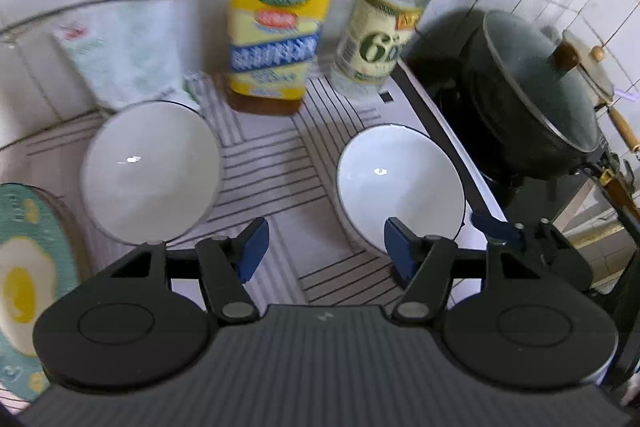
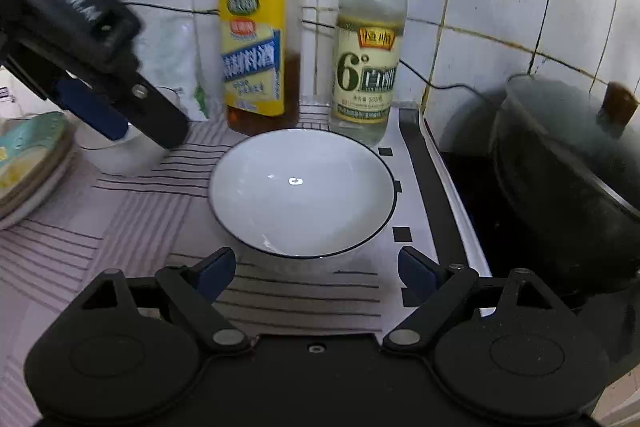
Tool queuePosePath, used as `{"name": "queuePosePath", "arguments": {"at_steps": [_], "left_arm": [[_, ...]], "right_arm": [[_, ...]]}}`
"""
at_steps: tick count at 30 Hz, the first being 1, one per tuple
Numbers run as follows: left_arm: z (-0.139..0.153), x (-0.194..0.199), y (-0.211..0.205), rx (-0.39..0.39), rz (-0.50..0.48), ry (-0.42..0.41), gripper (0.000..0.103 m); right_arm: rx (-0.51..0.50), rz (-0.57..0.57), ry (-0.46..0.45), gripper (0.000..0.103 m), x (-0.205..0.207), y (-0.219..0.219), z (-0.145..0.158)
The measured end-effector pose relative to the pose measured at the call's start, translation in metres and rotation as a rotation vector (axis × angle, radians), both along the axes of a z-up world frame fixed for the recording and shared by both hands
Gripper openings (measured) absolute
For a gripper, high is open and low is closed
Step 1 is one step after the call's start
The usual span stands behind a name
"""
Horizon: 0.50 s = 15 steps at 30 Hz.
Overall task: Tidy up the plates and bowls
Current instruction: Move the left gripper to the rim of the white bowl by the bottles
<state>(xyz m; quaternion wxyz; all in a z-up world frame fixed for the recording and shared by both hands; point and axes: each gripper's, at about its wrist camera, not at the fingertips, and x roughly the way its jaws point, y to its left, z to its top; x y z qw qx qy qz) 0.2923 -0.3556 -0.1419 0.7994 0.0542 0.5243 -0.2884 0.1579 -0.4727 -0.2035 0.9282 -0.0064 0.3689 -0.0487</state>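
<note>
Bowls, glossy round white, sit on striped cloth; both tongs gape empty.

Left gripper: tilted steeply downward, jaws apart, nothing between them.
Left gripper fingertips: blue pads on black fingers, both clear of any contact.
Left gripper seen from the right wrist: enters from the upper left, slanting down to the right; black body with white lettering, one blue pad showing.
Right gripper: angled downward, jaws spread wide, nothing between them.
Right gripper fingertips: blue pads, touching nothing.
Right gripper seen from the left wrist: at the right edge, one blue pad visible.
</note>
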Motion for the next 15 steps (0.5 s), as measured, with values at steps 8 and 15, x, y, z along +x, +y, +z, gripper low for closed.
{"name": "queuePosePath", "arguments": {"at_steps": [8,15], "left_arm": [[-0.027,0.01,-0.039,0.081,-0.002,-0.013,0.061],[-0.063,0.025,-0.047,0.092,0.025,0.056,0.055]], "right_arm": [[-0.051,0.037,-0.035,0.093,0.013,0.011,-0.03],[-0.036,0.037,-0.055,0.095,0.023,0.004,-0.037]]}}
